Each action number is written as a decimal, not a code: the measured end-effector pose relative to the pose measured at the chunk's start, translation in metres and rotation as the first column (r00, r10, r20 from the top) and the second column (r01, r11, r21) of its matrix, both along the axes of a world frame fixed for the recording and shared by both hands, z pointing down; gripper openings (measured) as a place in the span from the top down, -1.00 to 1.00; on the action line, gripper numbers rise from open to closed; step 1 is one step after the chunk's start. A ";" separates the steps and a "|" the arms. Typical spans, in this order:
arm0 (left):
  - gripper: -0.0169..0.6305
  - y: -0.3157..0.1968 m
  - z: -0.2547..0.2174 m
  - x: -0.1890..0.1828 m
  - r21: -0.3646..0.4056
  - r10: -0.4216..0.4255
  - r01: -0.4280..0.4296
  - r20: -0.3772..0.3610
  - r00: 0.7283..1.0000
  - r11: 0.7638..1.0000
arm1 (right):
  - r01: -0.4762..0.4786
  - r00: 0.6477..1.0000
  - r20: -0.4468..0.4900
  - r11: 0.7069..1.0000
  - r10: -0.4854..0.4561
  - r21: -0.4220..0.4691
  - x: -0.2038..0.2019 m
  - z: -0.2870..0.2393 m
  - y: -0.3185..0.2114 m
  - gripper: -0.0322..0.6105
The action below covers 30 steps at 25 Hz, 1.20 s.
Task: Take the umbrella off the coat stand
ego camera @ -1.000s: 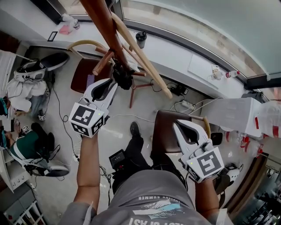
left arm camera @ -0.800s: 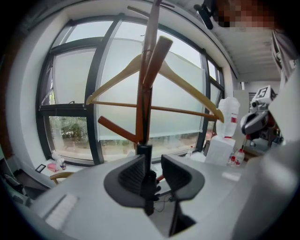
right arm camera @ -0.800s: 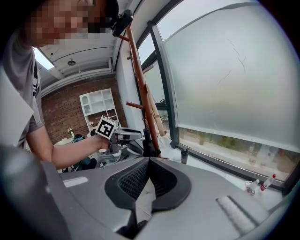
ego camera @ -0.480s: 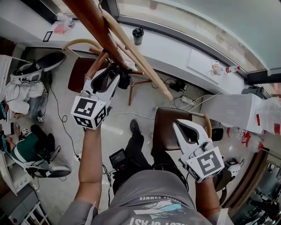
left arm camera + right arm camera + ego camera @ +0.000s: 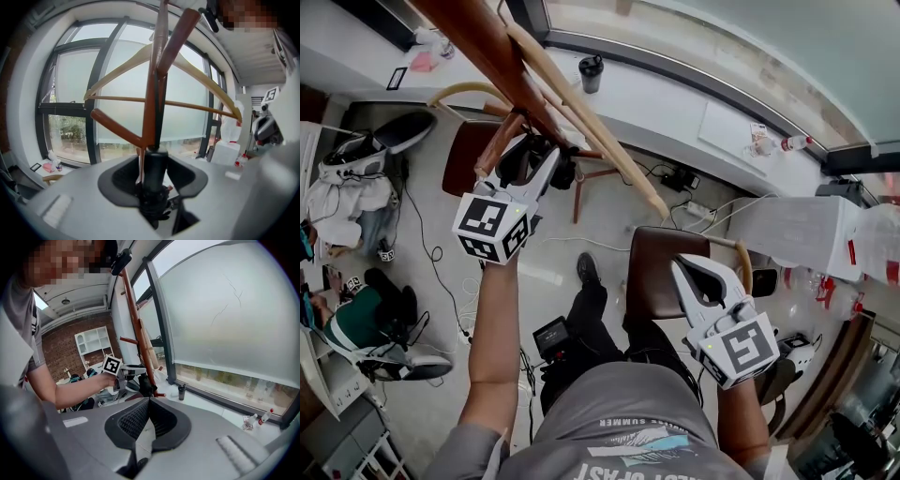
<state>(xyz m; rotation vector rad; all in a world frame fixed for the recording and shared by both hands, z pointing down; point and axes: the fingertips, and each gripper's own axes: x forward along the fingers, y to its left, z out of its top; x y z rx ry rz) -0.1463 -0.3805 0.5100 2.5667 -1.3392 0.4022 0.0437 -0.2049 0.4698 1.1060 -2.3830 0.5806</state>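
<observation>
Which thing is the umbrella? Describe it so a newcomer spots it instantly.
Find the reddish-brown coat stand by the window. Below its pale hanger, a folded umbrella sits against the pole, between the left gripper's opening jaws. It alone is black among wooden pegs.

The coat stand is reddish-brown wood, the hanger pale tan, the umbrella black, the left gripper and right gripper light grey with black jaw pads and black-and-white square-marker cubes, the chair dark brown, and the person's shirt grey.
</observation>
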 end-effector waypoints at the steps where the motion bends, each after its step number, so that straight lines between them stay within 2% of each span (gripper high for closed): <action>1: 0.43 -0.001 0.000 0.002 0.001 0.004 -0.004 0.001 1.000 1.000 | -0.002 1.000 0.000 1.000 0.002 0.000 0.001 0.000 0.000 0.89; 12: 0.51 0.010 -0.003 0.004 -0.007 -0.001 0.002 0.068 0.998 1.000 | 0.006 1.000 0.003 1.000 -0.006 0.006 0.008 -0.004 0.000 0.89; 30: 0.51 0.057 -0.076 -0.012 0.092 -0.057 0.051 0.067 0.996 0.994 | 0.068 0.998 0.013 0.996 -0.069 0.060 0.003 -0.031 0.008 0.89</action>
